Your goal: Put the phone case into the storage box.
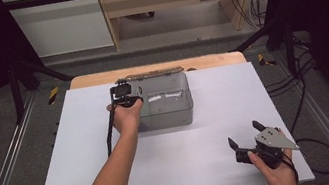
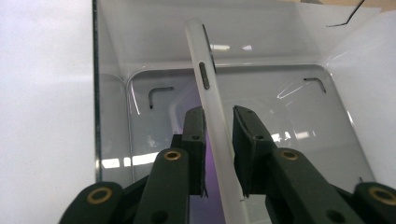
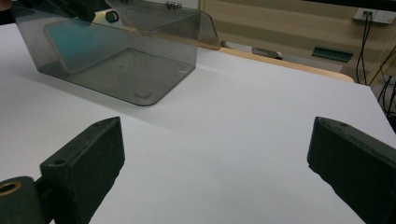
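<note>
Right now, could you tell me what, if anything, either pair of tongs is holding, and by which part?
The left tongs clamp a white phone edge-on by its lower end, over the clear box. The right tongs are open, holding nothing.

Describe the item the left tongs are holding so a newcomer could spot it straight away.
On the white table find the clear smoky plastic box at its far middle. Over the box's left end, the left tongs pinch a thin white phone-like slab edge-on, marked by a dark slot-shaped side button.
</note>
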A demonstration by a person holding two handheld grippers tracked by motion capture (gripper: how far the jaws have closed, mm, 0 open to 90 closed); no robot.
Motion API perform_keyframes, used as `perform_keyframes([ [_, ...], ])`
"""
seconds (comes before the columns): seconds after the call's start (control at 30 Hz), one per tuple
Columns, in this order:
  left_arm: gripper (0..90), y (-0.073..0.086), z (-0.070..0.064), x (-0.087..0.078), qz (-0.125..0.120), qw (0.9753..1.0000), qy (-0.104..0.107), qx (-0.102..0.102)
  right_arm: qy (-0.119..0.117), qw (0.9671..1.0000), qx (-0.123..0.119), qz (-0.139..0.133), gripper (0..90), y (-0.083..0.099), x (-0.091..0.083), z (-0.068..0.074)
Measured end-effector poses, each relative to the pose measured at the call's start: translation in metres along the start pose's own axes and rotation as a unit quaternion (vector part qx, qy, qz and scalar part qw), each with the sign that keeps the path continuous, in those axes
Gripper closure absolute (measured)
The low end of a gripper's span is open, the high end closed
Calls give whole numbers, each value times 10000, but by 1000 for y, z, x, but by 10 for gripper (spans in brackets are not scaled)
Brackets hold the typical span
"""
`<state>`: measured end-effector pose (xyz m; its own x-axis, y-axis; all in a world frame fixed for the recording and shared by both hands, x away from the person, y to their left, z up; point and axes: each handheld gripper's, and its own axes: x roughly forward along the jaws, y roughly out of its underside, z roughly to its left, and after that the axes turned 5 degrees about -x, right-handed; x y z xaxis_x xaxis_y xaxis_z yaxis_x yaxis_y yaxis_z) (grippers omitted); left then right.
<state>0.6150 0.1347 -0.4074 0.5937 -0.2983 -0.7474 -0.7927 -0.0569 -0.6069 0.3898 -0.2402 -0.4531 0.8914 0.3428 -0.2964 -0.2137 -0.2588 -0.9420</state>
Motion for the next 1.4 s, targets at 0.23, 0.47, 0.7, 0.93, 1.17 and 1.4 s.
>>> perform_keyframes([
  [0.23, 767, -1, 5, -4, -58, 10000, -70, 22, -27, 10000, 2, 25, 45, 0, 1, 1],
  [0.47, 768, -1, 6, -5, -36, 10000, -40, 34, -36, 10000, -11, 35, 45, 0, 2, 1],
  [0.7, 764, 3, 2, -3, -7, 10000, 12, 45, -37, 10000, -4, 42, 45, 0, 1, 1],
  [0.93, 774, 6, -1, -3, -121, 9999, -48, -20, -64, 10000, -8, 40, 45, 0, 1, 1],
  [1.17, 783, 8, -6, -3, -182, 9998, -61, 40, -91, 9999, -19, 44, 44, 0, 1, 1],
  [1.4, 793, 10, -10, -4, -216, 9996, -137, 97, -118, 9999, -17, 38, 44, 0, 1, 2],
])
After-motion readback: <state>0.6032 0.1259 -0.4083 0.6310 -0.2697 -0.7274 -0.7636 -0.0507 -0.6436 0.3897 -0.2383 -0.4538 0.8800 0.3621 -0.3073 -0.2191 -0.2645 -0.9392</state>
